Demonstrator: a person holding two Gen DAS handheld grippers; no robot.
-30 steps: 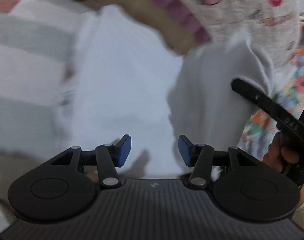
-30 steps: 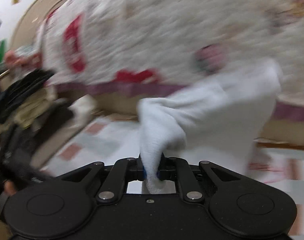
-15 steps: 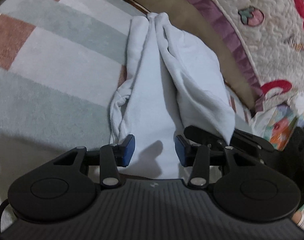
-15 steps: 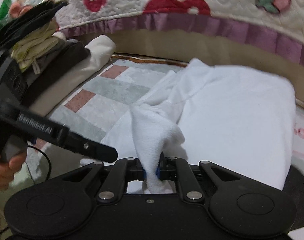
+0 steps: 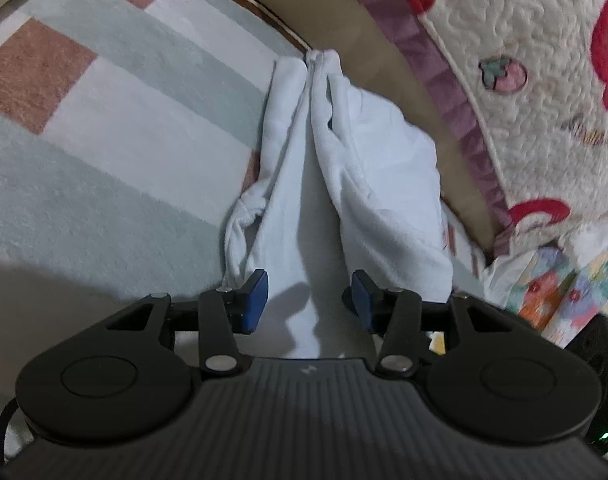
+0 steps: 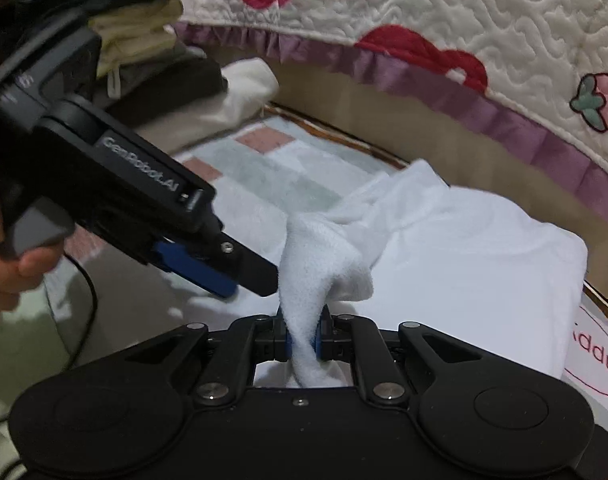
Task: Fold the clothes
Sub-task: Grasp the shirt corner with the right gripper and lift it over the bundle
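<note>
A white fleece garment (image 5: 344, 184) lies folded lengthwise on a striped blanket (image 5: 103, 140), its narrow end far from me. My left gripper (image 5: 310, 300) is open, its blue pads on either side of the garment's near end, holding nothing. My right gripper (image 6: 304, 334) is shut on a bunched fold of the same white garment (image 6: 464, 260) and lifts it slightly. The left gripper also shows in the right wrist view (image 6: 207, 272), just left of the pinched fold.
A quilted cream cover with red shapes and a purple trim (image 5: 524, 60) hangs along the far side. A pile of folded clothes (image 6: 143, 64) stands at the back left. A floral cloth (image 5: 564, 292) lies at the right.
The garment came down from mid-air onto the blanket. My left gripper moved in close beside the fold that my right gripper holds.
</note>
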